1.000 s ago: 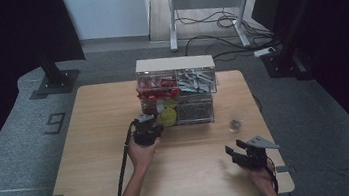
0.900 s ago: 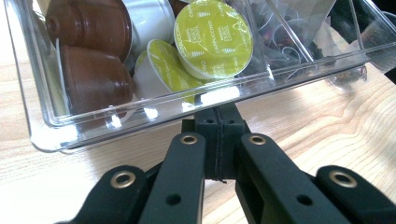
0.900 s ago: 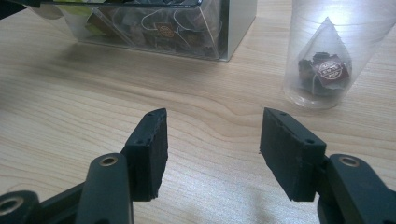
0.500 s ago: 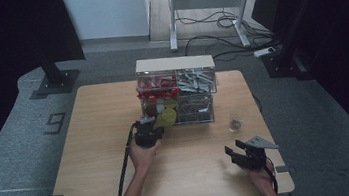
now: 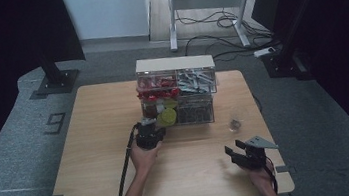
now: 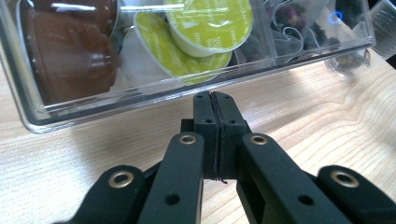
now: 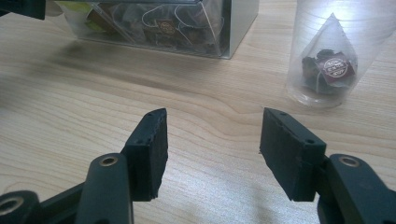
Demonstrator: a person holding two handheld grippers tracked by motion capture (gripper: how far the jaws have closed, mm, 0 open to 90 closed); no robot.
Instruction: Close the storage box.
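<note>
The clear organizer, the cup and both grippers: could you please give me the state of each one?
Clear organizer: upright on the table, lower drawer pulled partly out.
Green capsules: lying tilted in that drawer, beside brown ones.
Plastic cup: upright, apart from the organizer, tea bag inside.
Left gripper: shut, empty, tip just before the drawer front.
Right gripper: open, empty, aimed toward the cup.

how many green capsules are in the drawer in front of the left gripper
2 show in the clear drawer: one green capsule lies on top, the other under and left of it. More may be hidden behind the brown capsules.
</note>
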